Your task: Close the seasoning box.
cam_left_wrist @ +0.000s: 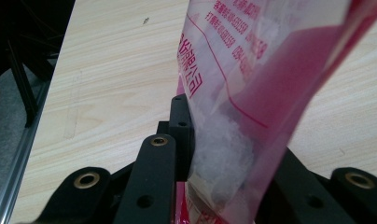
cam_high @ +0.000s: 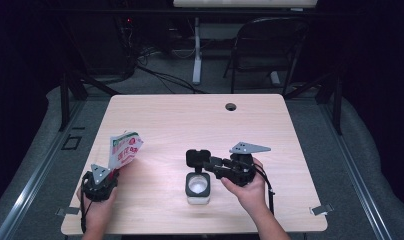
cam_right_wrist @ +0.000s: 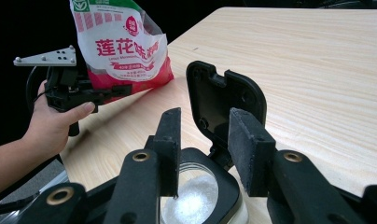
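A clear and pink bag point(cam_high: 124, 149) of white crystals, printed with red characters, stands tilted at the table's left. My left gripper point(cam_high: 106, 176) is shut on its lower end. In the left gripper view the bag point(cam_left_wrist: 252, 84) rises between the jaws of the left gripper point(cam_left_wrist: 224, 140). A small square container point(cam_high: 198, 189) with white crystals inside sits at front centre, its black hinged lid point(cam_high: 198, 157) standing upright. My right gripper point(cam_high: 212, 164) is level just behind the lid. In the right gripper view the right gripper point(cam_right_wrist: 210, 140) is open above the container point(cam_right_wrist: 196, 196), the lid point(cam_right_wrist: 224, 100) just past the pads.
The light wooden table point(cam_high: 190, 120) has a cable hole point(cam_high: 231, 106) near its far edge. A folding chair point(cam_high: 270, 45) and a desk leg point(cam_high: 197, 50) stand on the floor beyond. Metal clips point(cam_high: 320, 210) sit at the front corners.
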Demonstrator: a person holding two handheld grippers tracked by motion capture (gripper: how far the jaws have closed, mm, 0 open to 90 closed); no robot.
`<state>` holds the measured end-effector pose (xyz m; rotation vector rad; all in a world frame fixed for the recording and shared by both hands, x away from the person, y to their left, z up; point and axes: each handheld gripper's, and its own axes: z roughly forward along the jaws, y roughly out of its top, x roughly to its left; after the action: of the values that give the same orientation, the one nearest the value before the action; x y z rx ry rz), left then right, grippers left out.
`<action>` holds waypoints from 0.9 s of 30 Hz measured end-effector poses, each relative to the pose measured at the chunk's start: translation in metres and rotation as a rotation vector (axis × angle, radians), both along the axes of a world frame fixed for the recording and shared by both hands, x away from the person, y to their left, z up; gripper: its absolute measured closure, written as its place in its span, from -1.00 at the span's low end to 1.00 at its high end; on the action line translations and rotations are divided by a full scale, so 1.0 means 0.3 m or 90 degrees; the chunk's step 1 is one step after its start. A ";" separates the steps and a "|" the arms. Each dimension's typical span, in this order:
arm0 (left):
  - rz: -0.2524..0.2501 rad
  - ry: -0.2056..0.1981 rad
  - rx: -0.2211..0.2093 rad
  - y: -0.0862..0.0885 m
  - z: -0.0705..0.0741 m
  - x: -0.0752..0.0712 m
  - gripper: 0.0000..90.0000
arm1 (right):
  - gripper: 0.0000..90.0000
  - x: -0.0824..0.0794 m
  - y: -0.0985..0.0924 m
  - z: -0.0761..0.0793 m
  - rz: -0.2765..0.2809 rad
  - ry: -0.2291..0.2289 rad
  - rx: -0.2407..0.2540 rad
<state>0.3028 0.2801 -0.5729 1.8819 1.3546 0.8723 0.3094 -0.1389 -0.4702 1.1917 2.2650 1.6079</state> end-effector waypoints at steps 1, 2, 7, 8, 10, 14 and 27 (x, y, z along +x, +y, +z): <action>0.000 0.001 0.000 0.000 -0.001 0.000 0.73 | 0.44 0.000 0.000 0.000 0.000 0.000 -0.001; 0.001 0.002 -0.001 0.000 -0.001 -0.001 0.73 | 0.43 0.000 0.000 0.000 0.000 0.000 0.001; -0.001 0.009 -0.008 0.003 -0.004 -0.002 0.72 | 0.43 -0.001 -0.001 0.003 -0.001 -0.001 0.003; -0.002 0.009 -0.008 0.003 -0.003 -0.002 0.70 | 0.42 -0.001 -0.002 0.003 0.000 -0.003 0.002; -0.003 0.007 -0.011 0.000 -0.001 -0.006 0.62 | 0.42 0.000 -0.004 0.005 -0.002 -0.003 0.004; -0.025 0.000 -0.014 -0.019 0.006 -0.016 0.27 | 0.41 0.002 -0.013 0.011 -0.002 -0.005 0.009; -0.084 -0.001 -0.049 -0.065 0.038 -0.056 -0.34 | 0.28 0.017 -0.037 0.031 -0.009 -0.001 0.016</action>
<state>0.2861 0.2605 -0.5616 1.8874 1.2310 0.7453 0.3146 -0.1500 -0.4609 1.2086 2.2367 1.6364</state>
